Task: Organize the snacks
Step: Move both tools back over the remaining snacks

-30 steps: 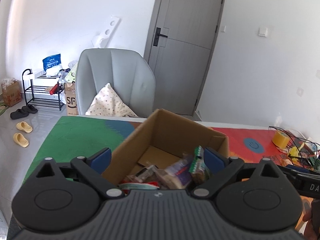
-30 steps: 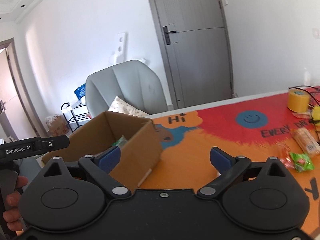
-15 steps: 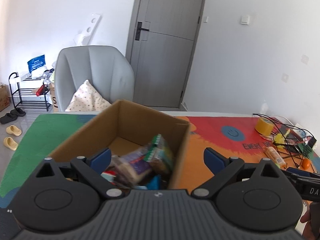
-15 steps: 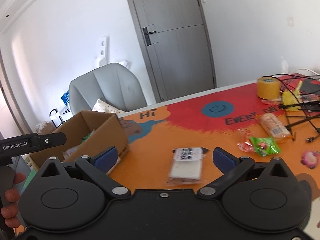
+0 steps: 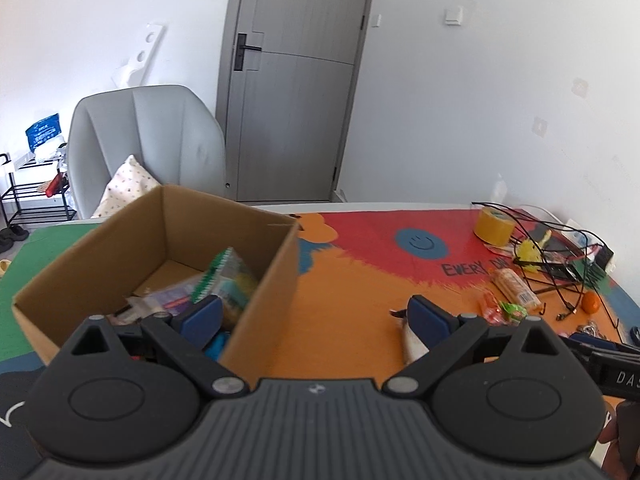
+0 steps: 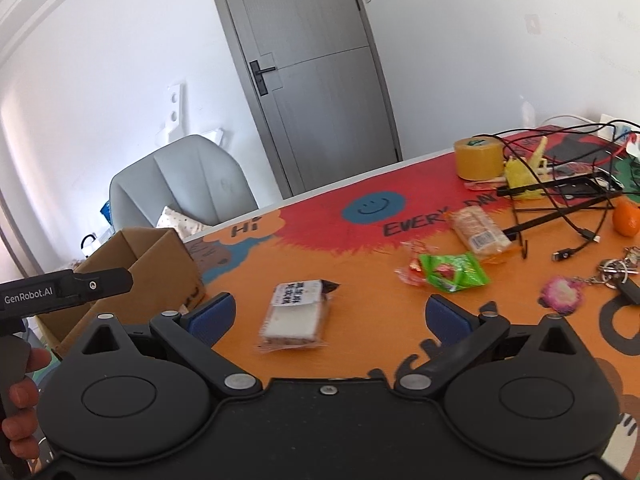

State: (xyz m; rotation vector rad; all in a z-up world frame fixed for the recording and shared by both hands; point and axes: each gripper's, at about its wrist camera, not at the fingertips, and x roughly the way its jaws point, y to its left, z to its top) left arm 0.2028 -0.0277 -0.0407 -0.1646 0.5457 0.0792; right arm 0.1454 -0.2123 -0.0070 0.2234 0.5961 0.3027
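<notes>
An open cardboard box (image 5: pixel 276 264) (image 6: pixel 160 256) holding several wrapped snacks (image 5: pixel 224 280) stands on the left of the colourful table mat. My left gripper (image 5: pixel 316 316) is open and empty, straddling the box's right wall. My right gripper (image 6: pixel 328 314) is open and empty just above a clear-wrapped sandwich cake with a white label (image 6: pixel 296 314), which lies between its fingers on the orange mat. Farther right lie a green candy packet (image 6: pixel 454 272) (image 5: pixel 512 312) and a long wrapped cracker pack (image 6: pixel 478 230) (image 5: pixel 516 286).
A yellow tape roll (image 6: pixel 478 158), tangled black cables (image 6: pixel 568 208), an orange (image 6: pixel 626 218) and keys with a pink charm (image 6: pixel 562 294) crowd the table's right end. A grey chair (image 5: pixel 144 144) with a pillow stands behind the table, before a grey door. A hand (image 6: pixel 20 400) holds the left gripper's handle.
Both grippers have swung to the right. The left one moved from over the box to its right wall. The right one came over the sandwich cake, and the snacks at right came into view.
</notes>
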